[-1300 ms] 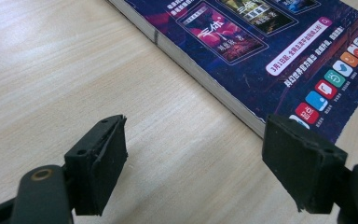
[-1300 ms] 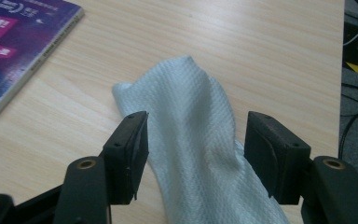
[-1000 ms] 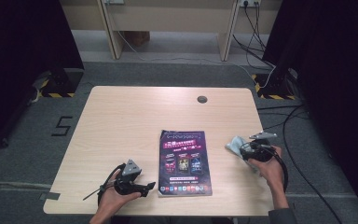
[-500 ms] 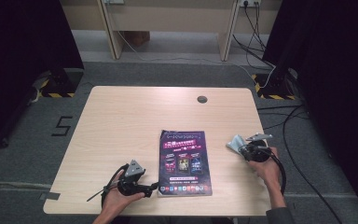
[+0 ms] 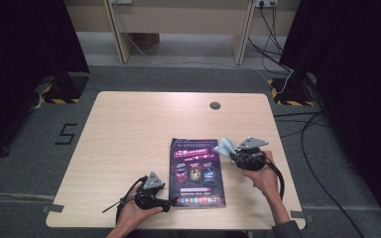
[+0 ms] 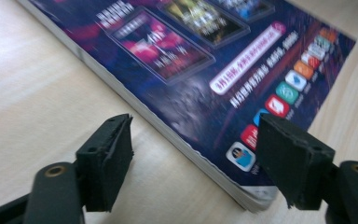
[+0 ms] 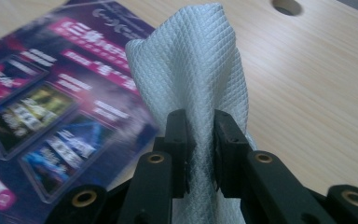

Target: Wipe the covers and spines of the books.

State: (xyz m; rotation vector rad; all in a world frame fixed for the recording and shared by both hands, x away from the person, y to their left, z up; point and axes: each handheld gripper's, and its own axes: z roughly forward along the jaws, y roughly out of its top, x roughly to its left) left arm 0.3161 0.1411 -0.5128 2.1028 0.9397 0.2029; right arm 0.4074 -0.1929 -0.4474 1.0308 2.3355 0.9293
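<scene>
Right gripper (image 7: pixel 199 140) has just clamped the pale quilted cloth (image 7: pixel 196 60), lifting it beside the glossy purple magazine (image 5: pixel 196 171); left gripper (image 6: pixel 196 163), wide but narrowing, straddles its corner; wiping looks imminent.

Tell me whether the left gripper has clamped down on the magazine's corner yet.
No: in the left gripper view the left gripper has its jaws spread wide on either side of the magazine corner, with neither pad pressing on it.

Round cable hole (image 5: pixel 215 105) near the wooden table's (image 5: pixel 129 129) far edge.
</scene>
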